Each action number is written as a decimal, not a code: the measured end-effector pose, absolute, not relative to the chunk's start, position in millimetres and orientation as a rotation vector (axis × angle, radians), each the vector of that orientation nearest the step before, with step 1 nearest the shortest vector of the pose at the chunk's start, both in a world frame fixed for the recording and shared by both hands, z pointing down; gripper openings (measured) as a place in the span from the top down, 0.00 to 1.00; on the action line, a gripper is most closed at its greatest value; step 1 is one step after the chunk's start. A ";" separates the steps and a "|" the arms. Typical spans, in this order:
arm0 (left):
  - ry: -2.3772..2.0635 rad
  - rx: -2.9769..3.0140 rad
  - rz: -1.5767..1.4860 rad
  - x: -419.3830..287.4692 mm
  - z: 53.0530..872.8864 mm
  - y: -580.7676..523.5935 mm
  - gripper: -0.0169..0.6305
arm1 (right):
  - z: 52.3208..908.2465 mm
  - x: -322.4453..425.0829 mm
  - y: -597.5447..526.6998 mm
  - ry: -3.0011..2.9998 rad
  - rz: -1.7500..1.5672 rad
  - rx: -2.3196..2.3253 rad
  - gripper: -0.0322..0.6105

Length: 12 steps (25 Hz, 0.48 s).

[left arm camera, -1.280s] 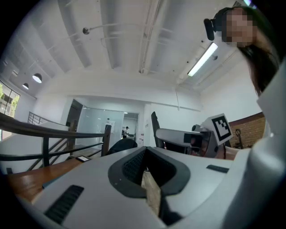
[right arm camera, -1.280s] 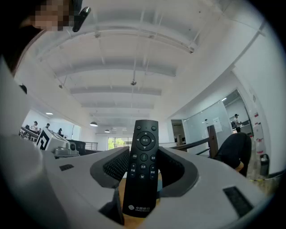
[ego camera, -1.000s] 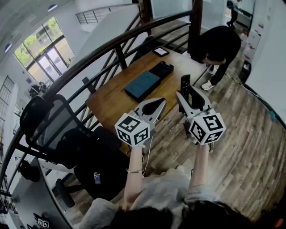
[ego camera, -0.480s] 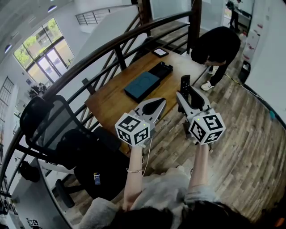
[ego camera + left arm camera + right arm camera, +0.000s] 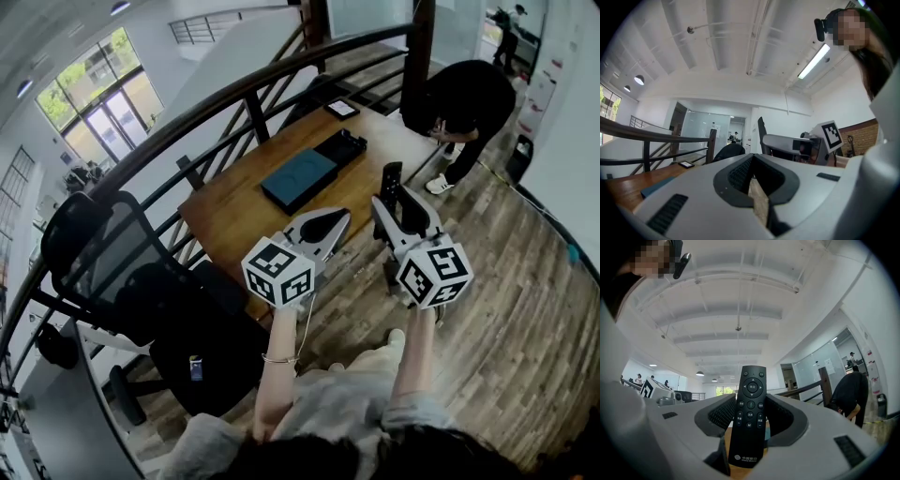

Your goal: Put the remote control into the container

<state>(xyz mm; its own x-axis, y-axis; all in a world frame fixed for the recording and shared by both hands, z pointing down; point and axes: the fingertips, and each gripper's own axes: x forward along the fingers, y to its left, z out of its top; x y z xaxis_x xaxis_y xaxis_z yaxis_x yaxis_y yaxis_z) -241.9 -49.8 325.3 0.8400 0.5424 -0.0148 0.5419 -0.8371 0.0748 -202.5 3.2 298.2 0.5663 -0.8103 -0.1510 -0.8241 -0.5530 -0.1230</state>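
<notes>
My right gripper point(image 5: 387, 199) is shut on a black remote control point(image 5: 389, 177), held upright in the air over the table's near right part. In the right gripper view the remote control point(image 5: 749, 414) stands between the two jaws with its buttons facing the camera. My left gripper point(image 5: 341, 217) hovers beside it to the left, shut, with nothing held; its jaw tips point(image 5: 752, 158) meet. A black open container point(image 5: 339, 146) lies on the wooden table point(image 5: 230, 211) farther off, with a flat dark blue box point(image 5: 298, 178) touching its near end.
A small dark tablet point(image 5: 340, 109) lies at the table's far end. A person in black point(image 5: 469, 92) bends over beyond the table's right corner. A black railing point(image 5: 216, 103) curves behind the table. A black office chair point(image 5: 112, 272) stands at the left.
Both grippers keep their places and the remote stays held. The head view has shifted slightly, and the person in black has moved a little to the right.
</notes>
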 end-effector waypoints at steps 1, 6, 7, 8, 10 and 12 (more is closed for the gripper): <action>0.855 2.944 0.011 -237.0 325.8 -49.1 0.97 | 298.6 -197.9 4.0 1.391 0.113 -2.613 0.62; 0.782 2.956 0.015 -205.8 327.2 -41.0 0.97 | 300.8 -164.6 12.4 1.450 0.094 -2.583 0.62; 0.771 2.957 0.016 -200.0 327.7 -38.6 0.97 | 302.0 -157.3 13.8 1.459 0.087 -2.577 0.62; 0.761 2.958 0.019 -193.9 328.3 -36.2 0.97 | 302.9 -150.2 14.8 1.471 0.081 -2.572 0.62; 0.736 2.962 0.025 -181.1 329.4 -31.9 0.97 | 303.8 -135.5 16.1 1.499 0.068 -2.559 0.62; 0.707 2.963 0.028 -167.4 329.4 -27.5 0.97 | 304.1 -120.0 18.2 1.529 0.054 -2.548 0.62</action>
